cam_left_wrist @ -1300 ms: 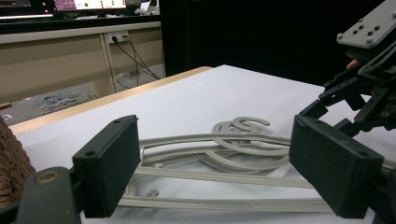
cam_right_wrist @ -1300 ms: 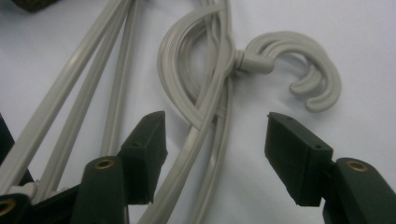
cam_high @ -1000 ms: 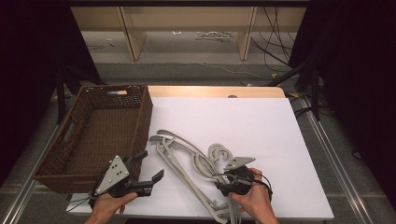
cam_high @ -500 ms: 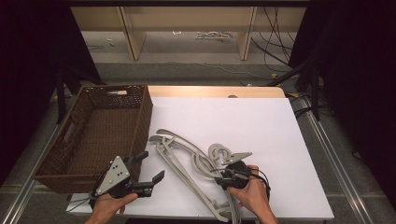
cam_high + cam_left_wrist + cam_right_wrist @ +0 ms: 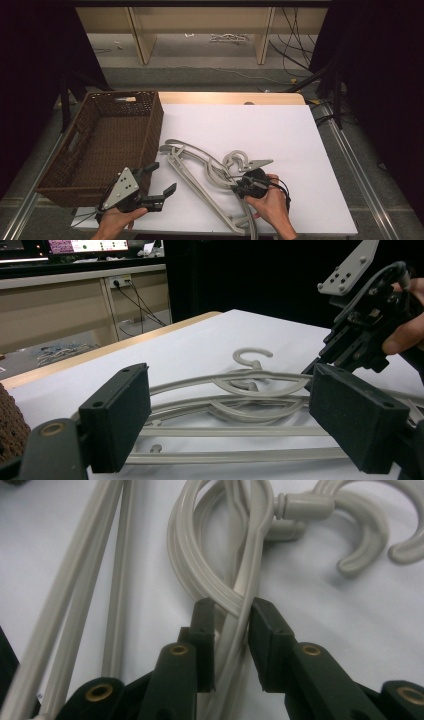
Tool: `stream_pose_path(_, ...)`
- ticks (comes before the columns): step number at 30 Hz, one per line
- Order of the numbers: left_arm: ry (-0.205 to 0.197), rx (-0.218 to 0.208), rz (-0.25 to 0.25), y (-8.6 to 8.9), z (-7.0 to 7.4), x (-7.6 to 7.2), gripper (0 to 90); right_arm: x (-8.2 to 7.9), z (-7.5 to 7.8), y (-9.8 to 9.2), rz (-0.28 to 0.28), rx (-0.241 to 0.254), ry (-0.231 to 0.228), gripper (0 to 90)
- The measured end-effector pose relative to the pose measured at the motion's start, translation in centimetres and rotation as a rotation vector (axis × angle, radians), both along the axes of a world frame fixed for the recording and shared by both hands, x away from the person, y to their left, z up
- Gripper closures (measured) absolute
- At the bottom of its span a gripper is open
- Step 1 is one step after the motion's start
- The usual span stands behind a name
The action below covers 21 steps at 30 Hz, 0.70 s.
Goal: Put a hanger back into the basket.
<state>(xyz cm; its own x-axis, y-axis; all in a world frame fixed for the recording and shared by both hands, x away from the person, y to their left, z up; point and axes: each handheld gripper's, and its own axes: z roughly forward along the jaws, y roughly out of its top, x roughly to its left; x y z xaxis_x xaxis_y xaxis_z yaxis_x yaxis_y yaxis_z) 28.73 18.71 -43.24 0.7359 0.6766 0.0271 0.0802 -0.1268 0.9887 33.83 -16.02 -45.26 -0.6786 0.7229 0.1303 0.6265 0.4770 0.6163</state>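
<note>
Grey hangers (image 5: 210, 172) lie near the surface's (image 5: 300, 135) front edge; my right jaws (image 5: 231, 630) have just been closing and now clench one, while my left jaws (image 5: 162, 180) stay released.

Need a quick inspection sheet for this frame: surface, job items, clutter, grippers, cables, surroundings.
Surface: white board on a wooden table top, bare apart from the job items.
Job's things: grey plastic hangers lie overlapped in a pile on the board; brown wicker basket at its left edge, nothing seen inside.
Clutter: nothing seen.
Grippers: right gripper has just been closing, with the hanger arms between its jaws and both pads against them; left gripper open, held beside the pile, holding nothing.
Cables: a black cable loops from the right gripper over the hand; loose cables lie on the floor beyond the table.
Surroundings: wooden shelving behind, dark to both sides.
</note>
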Motion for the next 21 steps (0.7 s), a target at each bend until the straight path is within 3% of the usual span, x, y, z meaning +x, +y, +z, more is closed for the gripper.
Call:
stream_pose_path(1, 0.0, 0.001, -0.001, 0.0, 0.0, 0.0, 16.6, -0.1, 0.3, -0.1, -0.004, 0.005, 0.004, 74.4)
stream_pose_path(2, 0.0, 0.001, -0.001, 0.0, 0.0, 0.0, 16.6, -0.1, 0.3, -0.1, 0.004, -0.001, -0.026, 74.5)
stream_pose_path(7, -0.001, -0.001, -0.004, 0.0, 0.0, -0.1, 16.7, -0.4, 0.7, 0.0, -0.004, 0.016, -0.017, 75.3)
stream_pose_path(12, 0.001, 0.001, -0.006, 0.0, 0.0, -0.1, 16.7, -0.7, 1.0, 0.1, -0.035, 0.087, -0.07, 77.8)
stream_pose_path(16, 0.001, -0.001, -0.007, 0.0, 0.0, -0.1, 16.7, -1.1, 2.1, 0.1, -0.039, 0.136, -0.065, 79.9)
stream_pose_path(21, -0.009, -0.007, -0.012, 0.0, 0.0, -0.1, 16.7, -1.5, 2.8, -0.3, -0.004, 0.19, -0.066, 81.3)
